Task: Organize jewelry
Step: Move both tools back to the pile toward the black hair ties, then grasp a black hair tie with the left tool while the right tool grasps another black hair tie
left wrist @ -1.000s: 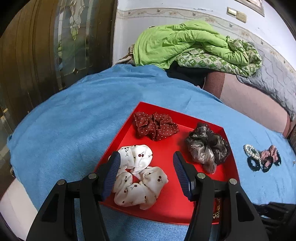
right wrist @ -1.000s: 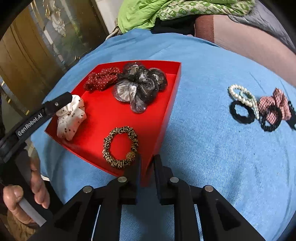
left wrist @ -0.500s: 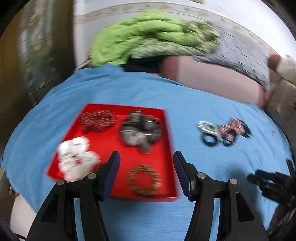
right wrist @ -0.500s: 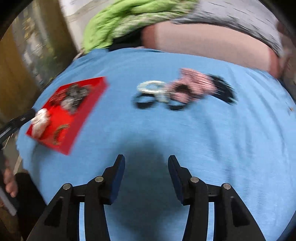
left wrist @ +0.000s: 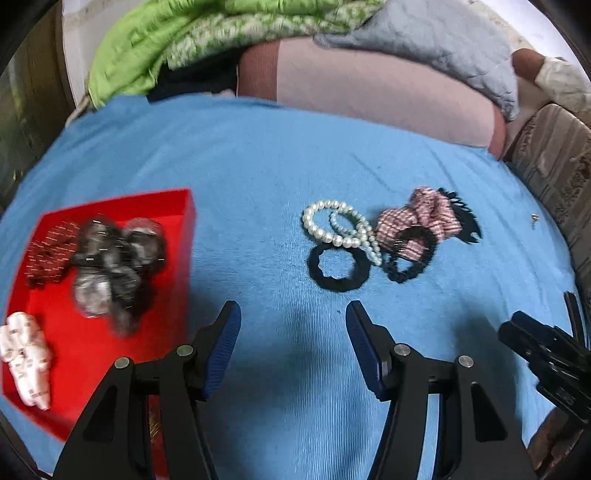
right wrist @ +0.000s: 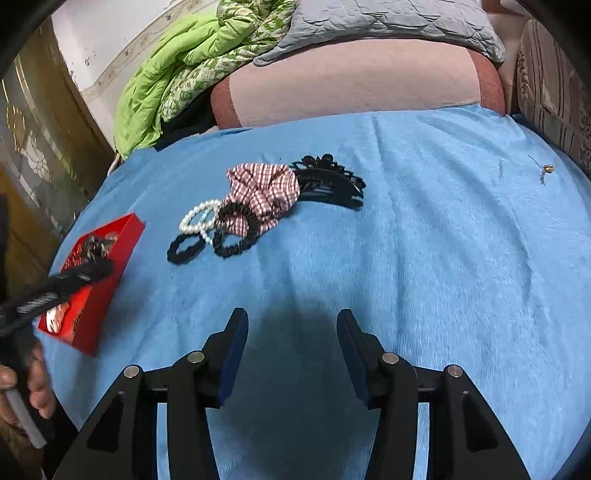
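My left gripper (left wrist: 291, 314) is open over bare blue cloth, empty, just right of the red tray (left wrist: 184, 206). The tray holds a dotted dark red scrunchie (left wrist: 48, 251), a grey-black scrunchie (left wrist: 114, 266) and a white one (left wrist: 26, 358). Ahead lies a loose pile: pearl bracelets (left wrist: 332, 225), a black hair tie (left wrist: 338, 267), a checked scrunchie (left wrist: 417, 221) and a black hair clip (left wrist: 463, 218). My right gripper (right wrist: 291, 317) is opening its jaws with nothing between them, short of the same pile: checked scrunchie (right wrist: 266, 192), hair clip (right wrist: 328, 181).
A blue cloth (right wrist: 406, 258) covers the surface, with a tiny metal earring (right wrist: 545, 171) at the far right. Green bedding (right wrist: 177, 74) and a grey quilt (right wrist: 369, 22) are heaped behind. A hand (right wrist: 33, 387) holds the left gripper's handle at the left edge.
Both views have swung right, from the tray to the loose pile. The right gripper, nearly shut beside the leopard band in the tray, has drawn away and opened. The left jaws kept their width.
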Motion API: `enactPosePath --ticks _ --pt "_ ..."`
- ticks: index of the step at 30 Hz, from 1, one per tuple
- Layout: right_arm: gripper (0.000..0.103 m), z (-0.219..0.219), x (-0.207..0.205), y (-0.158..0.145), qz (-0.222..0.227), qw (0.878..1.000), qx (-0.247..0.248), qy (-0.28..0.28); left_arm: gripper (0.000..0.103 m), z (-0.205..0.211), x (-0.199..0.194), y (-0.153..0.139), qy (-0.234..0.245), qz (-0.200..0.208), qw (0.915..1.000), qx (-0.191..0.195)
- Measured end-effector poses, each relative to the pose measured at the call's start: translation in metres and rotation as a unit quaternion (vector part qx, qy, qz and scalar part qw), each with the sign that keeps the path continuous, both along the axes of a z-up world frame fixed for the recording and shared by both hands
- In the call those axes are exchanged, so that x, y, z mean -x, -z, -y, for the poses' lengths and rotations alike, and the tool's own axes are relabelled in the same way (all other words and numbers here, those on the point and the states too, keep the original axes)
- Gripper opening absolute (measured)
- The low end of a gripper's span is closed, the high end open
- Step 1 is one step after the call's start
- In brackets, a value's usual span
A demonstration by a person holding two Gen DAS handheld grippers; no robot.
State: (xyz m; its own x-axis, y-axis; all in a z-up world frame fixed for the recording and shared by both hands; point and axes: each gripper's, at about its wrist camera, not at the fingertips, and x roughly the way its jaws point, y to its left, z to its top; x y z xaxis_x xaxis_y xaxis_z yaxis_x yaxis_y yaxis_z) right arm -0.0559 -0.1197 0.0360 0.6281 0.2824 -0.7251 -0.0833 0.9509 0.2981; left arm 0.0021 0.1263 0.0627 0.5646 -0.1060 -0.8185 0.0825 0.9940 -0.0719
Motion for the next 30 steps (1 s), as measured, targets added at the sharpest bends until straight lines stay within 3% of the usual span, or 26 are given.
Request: enactPosePath --ticks 7,13,18,23,25,26,28,29,30 --pt "0.058 -0.022 -0.041 0.009 0.002 1.000 -0.001 -0.023 0.055 0.007 -0.042 0.022 0.000 -0.020 0.9997 0.010" --pt "0.058 -0.032 -0.075 0.027 -0.020 0.999 -0.038 -0.018 0.051 0.013 -0.067 0.037 0.011 -0.033 0.9994 0.005" --pt "0.058 -0.036 -0.089 0.032 -0.020 0.999 -0.046 -0.009 0.051 0.025 -0.069 0.042 0.019 -0.011 0.9992 -0.033" --pt "0.058 -0.043 -0.096 0.033 -0.018 0.999 -0.040 0.002 0.051 0.028 -0.069 0.045 0.013 0.003 0.9991 -0.041" --pt "0.051 -0.047 -0.098 0.033 -0.018 0.999 -0.028 0.006 0.051 0.030 -0.068 0.045 0.009 0.006 0.9989 -0.045" --pt "0.044 -0.048 -0.099 0.033 -0.019 1.000 -0.022 0.007 0.046 0.031 -0.065 0.045 0.010 0.008 0.9988 -0.047" --pt "0.034 -0.047 -0.099 0.034 -0.020 1.000 -0.018 0.010 0.021 0.034 -0.063 0.044 0.012 0.011 0.9983 -0.057" --pt "0.020 -0.046 -0.099 0.034 -0.022 1.000 -0.018 0.010 0.008 0.037 -0.061 0.042 0.019 0.008 0.9980 -0.059" --pt "0.016 -0.045 -0.100 0.034 -0.025 0.999 -0.018 0.010 0.008 0.038 -0.060 0.041 0.022 0.006 0.9979 -0.060"
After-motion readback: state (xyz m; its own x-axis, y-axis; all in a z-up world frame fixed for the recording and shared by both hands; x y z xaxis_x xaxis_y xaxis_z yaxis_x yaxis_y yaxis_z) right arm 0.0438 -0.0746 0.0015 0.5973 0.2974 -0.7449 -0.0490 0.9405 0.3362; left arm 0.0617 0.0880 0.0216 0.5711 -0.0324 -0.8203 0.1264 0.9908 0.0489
